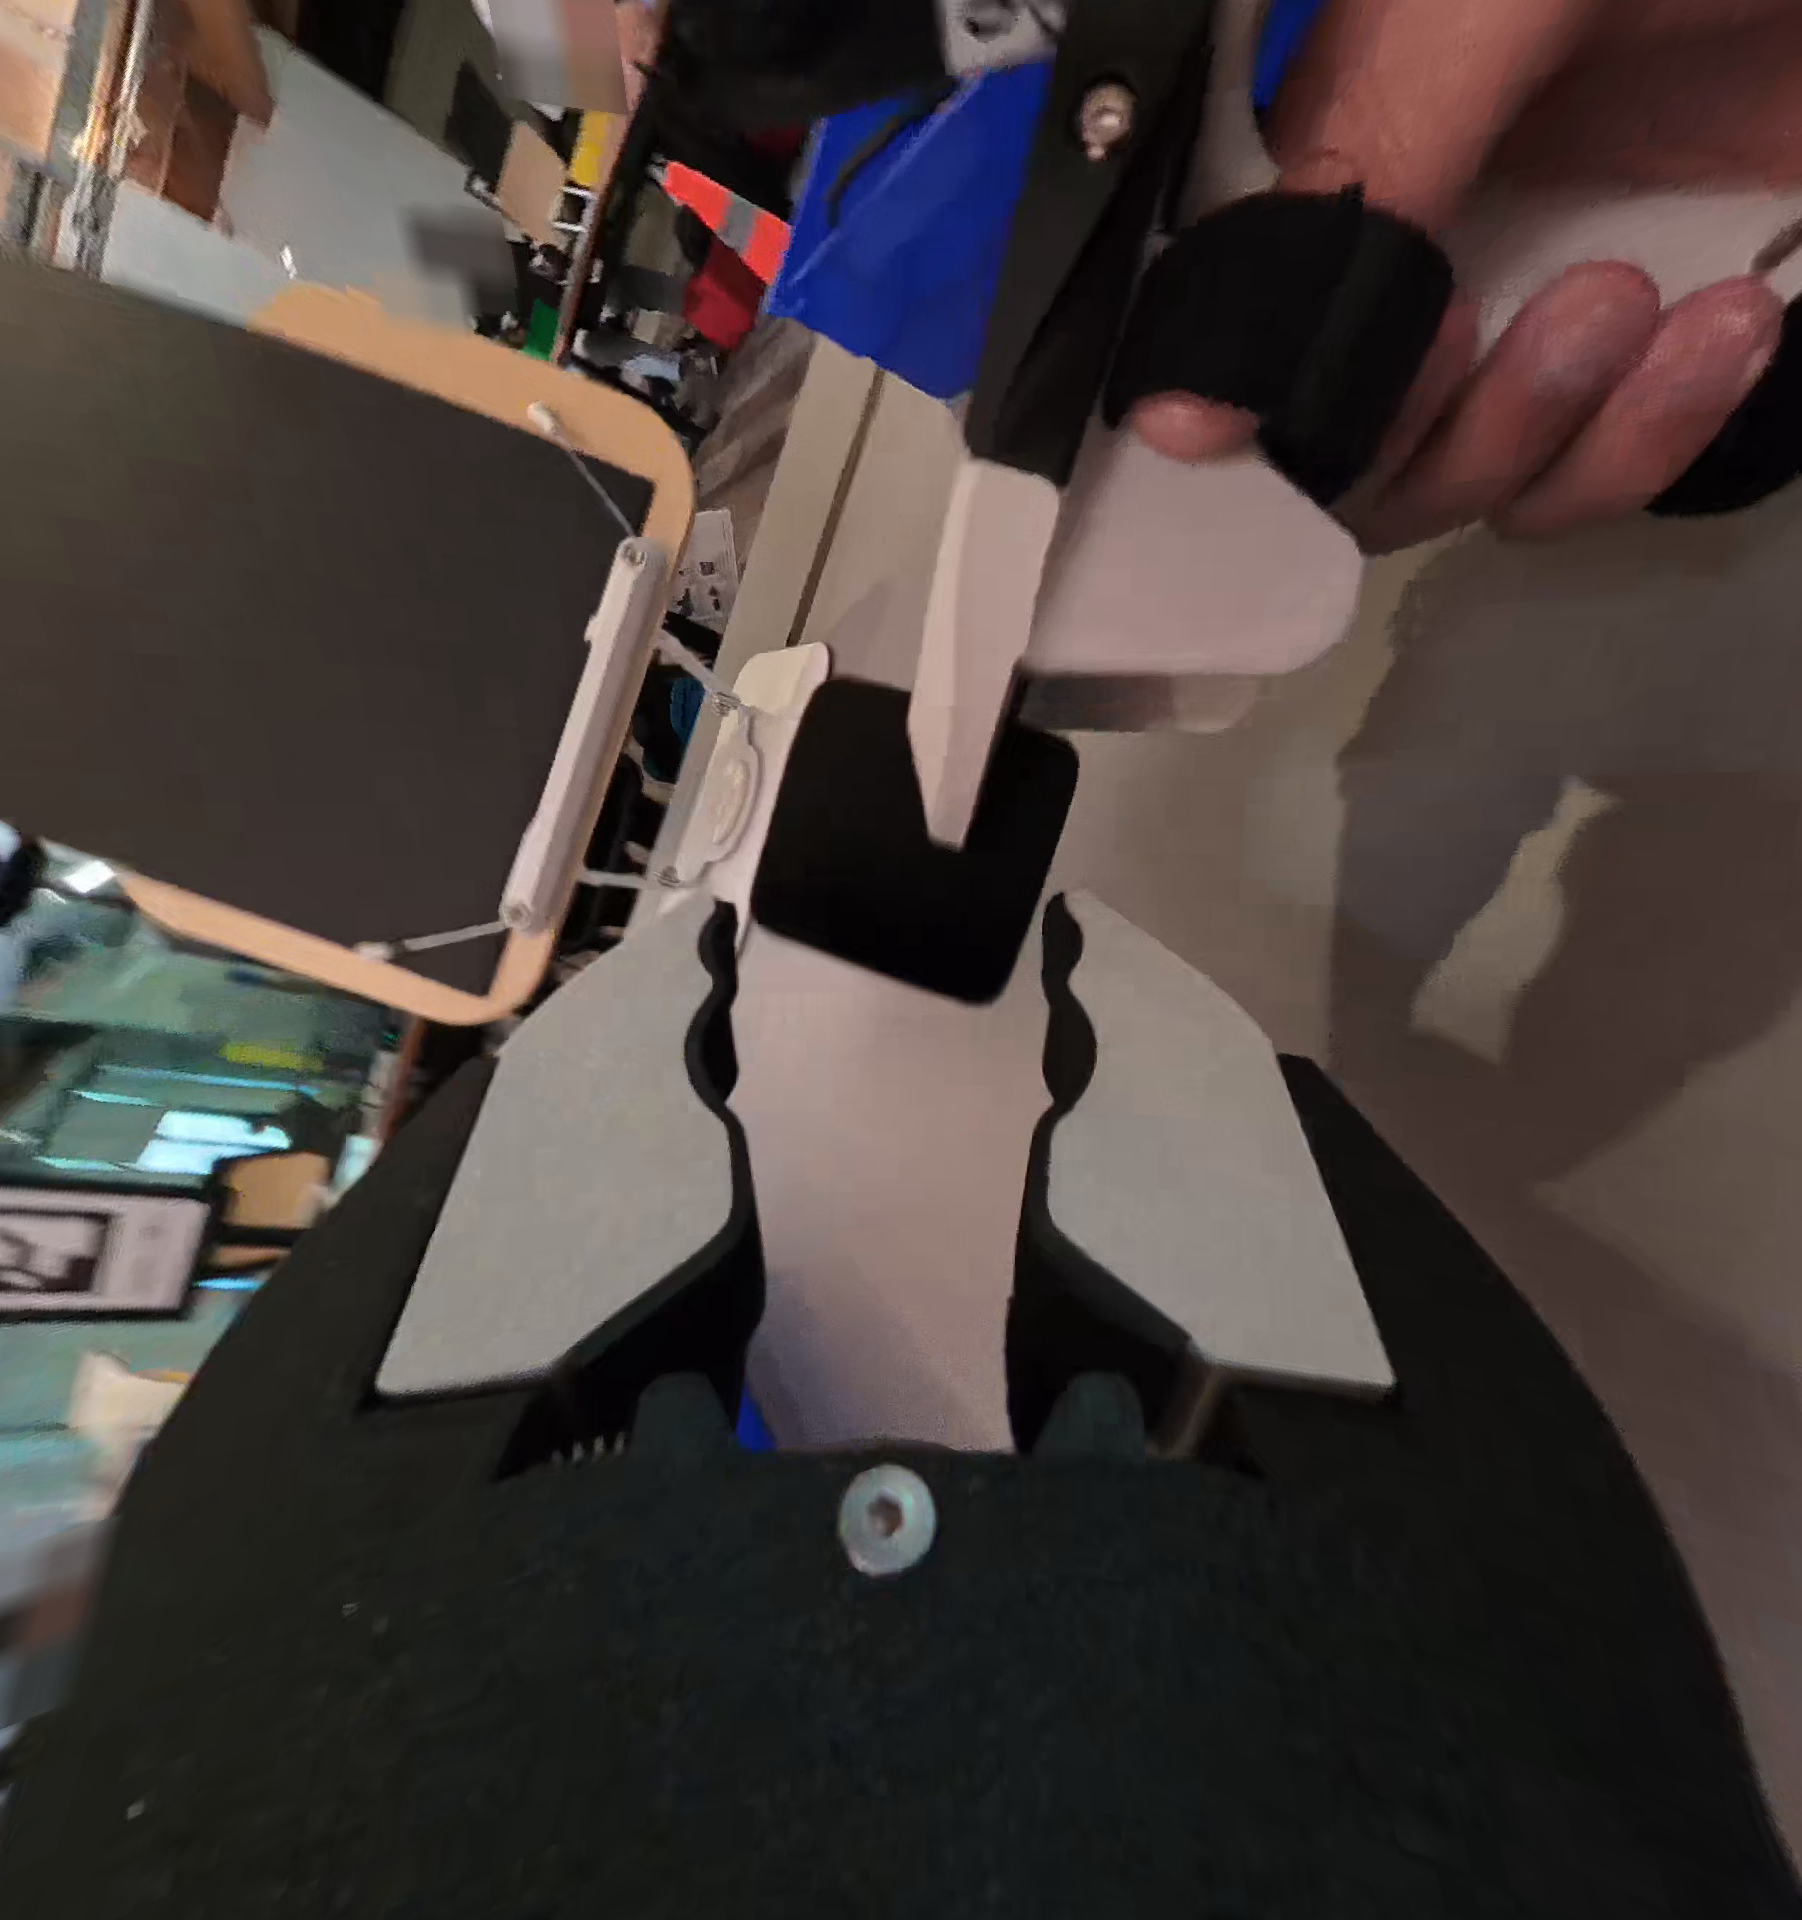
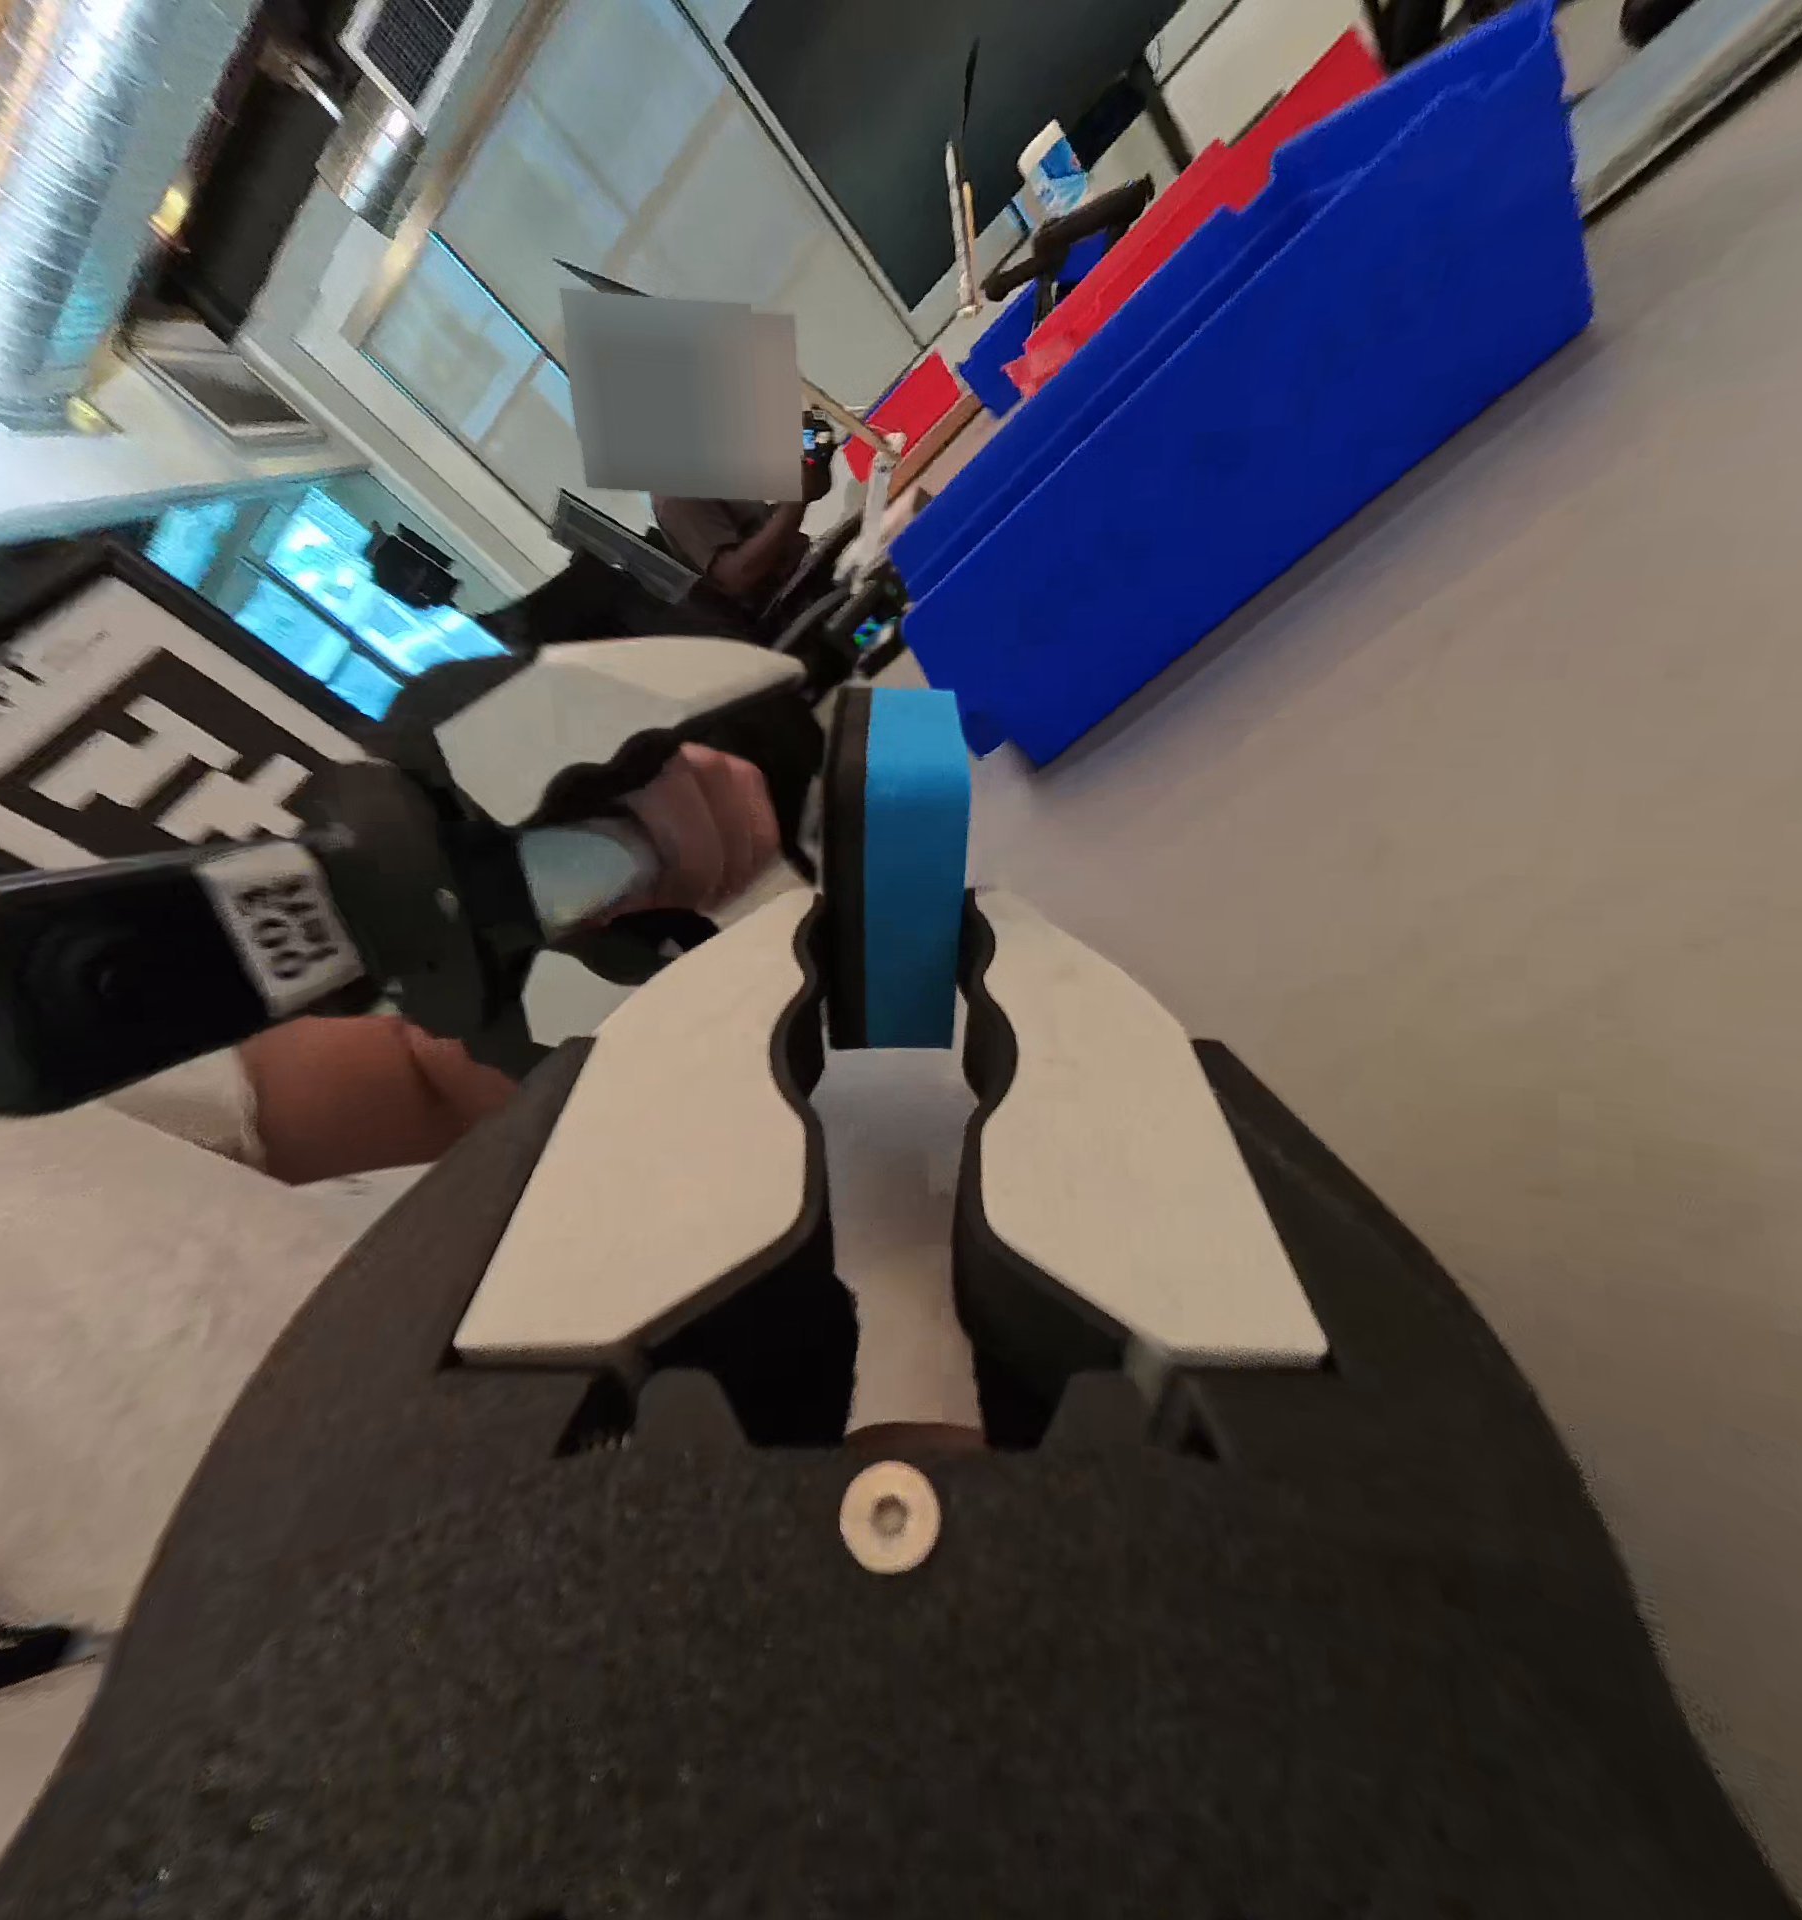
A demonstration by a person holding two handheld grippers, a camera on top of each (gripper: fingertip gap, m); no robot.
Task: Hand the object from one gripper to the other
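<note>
While left fingers [image 1: 585, 1143] gape, right fingers [image 2: 1105, 1122] pinch the pad [image 2: 907, 862] (blue-and-black).

L gripper [image 1: 886, 914] jaws apart, black pad [image 1: 876, 894] ahead

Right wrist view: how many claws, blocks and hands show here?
Claws: 2, the right claw and the left claw
Block: 1
Hand: 1
Total: 4
</note>
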